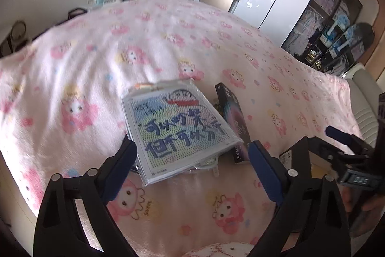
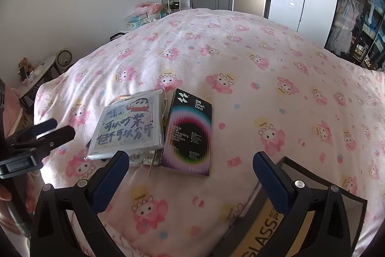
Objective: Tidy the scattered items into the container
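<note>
Scattered items lie together on the pink cartoon-print bedspread (image 2: 240,59): a plastic-wrapped cartoon kit (image 1: 178,129) with bold characters on its face, and touching its side a dark Smart Devil box (image 2: 190,131). Both sit flat on the soft cover, the kit riding slightly up over some smaller bits beneath it — what those are I can't make out.

Straight ahead of the left gripper (image 1: 192,155) is the kit, its near edge just between the spread fingers, so that tool looks lined up for it. The jaws stand wide apart with nothing in them. The right gripper (image 2: 190,168) is likewise spread wide and empty, and the dark box lies just beyond its fingertips, a little toward its left finger.

Beneath and behind the right gripper's right finger sits the container (image 2: 312,184) — a dark-rimmed open box, with a yellow packet reading "GLASS" inside. In the left wrist view only a corner of it peeks out past the right-hand finger, and that view is blurred, so I wouldn't swear to its shape. It seems to be kept close to the person's side so each item has only a short way to travel.

Nothing is gripped yet, so the tidying of these two looks barely begun. The kit's slick wrapping could slip, so a pinch across its edge seems the safer hold.
</note>
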`<action>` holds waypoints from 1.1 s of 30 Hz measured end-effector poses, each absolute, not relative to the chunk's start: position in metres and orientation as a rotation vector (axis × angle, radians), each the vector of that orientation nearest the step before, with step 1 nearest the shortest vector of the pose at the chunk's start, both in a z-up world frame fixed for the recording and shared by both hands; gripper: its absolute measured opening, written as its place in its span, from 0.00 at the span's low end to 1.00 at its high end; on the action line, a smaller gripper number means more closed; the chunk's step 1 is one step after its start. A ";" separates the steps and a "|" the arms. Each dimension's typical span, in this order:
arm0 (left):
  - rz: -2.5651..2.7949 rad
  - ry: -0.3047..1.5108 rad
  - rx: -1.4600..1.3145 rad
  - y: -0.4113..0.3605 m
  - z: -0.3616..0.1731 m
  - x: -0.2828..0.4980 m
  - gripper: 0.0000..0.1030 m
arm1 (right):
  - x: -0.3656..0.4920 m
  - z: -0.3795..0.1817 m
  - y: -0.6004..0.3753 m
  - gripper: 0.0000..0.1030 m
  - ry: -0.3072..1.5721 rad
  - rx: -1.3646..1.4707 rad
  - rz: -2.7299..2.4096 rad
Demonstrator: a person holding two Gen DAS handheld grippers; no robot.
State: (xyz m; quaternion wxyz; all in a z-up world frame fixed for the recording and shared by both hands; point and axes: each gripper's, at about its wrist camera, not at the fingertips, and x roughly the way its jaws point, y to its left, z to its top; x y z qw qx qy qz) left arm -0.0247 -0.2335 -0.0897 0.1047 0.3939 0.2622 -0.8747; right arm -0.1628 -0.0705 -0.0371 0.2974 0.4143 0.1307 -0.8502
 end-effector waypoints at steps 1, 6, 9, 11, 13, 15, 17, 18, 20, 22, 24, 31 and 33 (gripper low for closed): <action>-2.555 0.834 1.202 -0.240 -0.097 -0.028 0.84 | -0.171 -0.048 -0.079 0.96 0.364 1.126 -2.254; -2.450 0.922 1.291 -0.265 -0.121 -0.035 0.81 | -0.206 -0.092 -0.111 0.60 0.351 1.303 -2.128; -2.423 0.988 1.323 -0.277 -0.133 -0.038 0.74 | -0.207 -0.101 -0.123 0.58 0.346 1.308 -2.057; -2.410 1.029 1.355 -0.283 -0.146 -0.044 0.65 | -0.213 -0.107 -0.131 0.35 0.311 1.333 -2.007; -2.364 1.031 1.419 -0.287 -0.161 -0.052 0.51 | -0.221 -0.112 -0.138 0.14 0.278 1.362 -1.996; -2.340 1.021 1.450 -0.289 -0.170 -0.056 0.47 | -0.226 -0.116 -0.147 0.13 0.261 1.377 -1.983; -2.319 1.029 1.454 -0.293 -0.176 -0.057 0.47 | -0.226 -0.123 -0.158 0.13 0.274 1.398 -1.943; -2.305 1.045 1.452 -0.296 -0.180 -0.056 0.47 | -0.225 -0.126 -0.163 0.14 0.301 1.405 -1.939; -2.275 1.095 1.456 -0.301 -0.188 -0.056 0.48 | -0.224 -0.134 -0.172 0.14 0.347 1.411 -1.962; -2.260 1.142 1.463 -0.305 -0.197 -0.054 0.48 | -0.229 -0.142 -0.175 0.14 0.306 1.441 -1.953; -2.263 1.149 1.488 -0.303 -0.201 -0.058 0.45 | -0.235 -0.149 -0.177 0.15 0.242 1.490 -1.906; -2.301 1.057 1.505 -0.293 -0.191 -0.047 0.43 | -0.221 -0.153 -0.171 0.16 0.267 1.523 -1.816; -2.329 1.028 1.518 -0.286 -0.185 -0.035 0.43 | -0.211 -0.151 -0.160 0.16 0.240 1.533 -1.779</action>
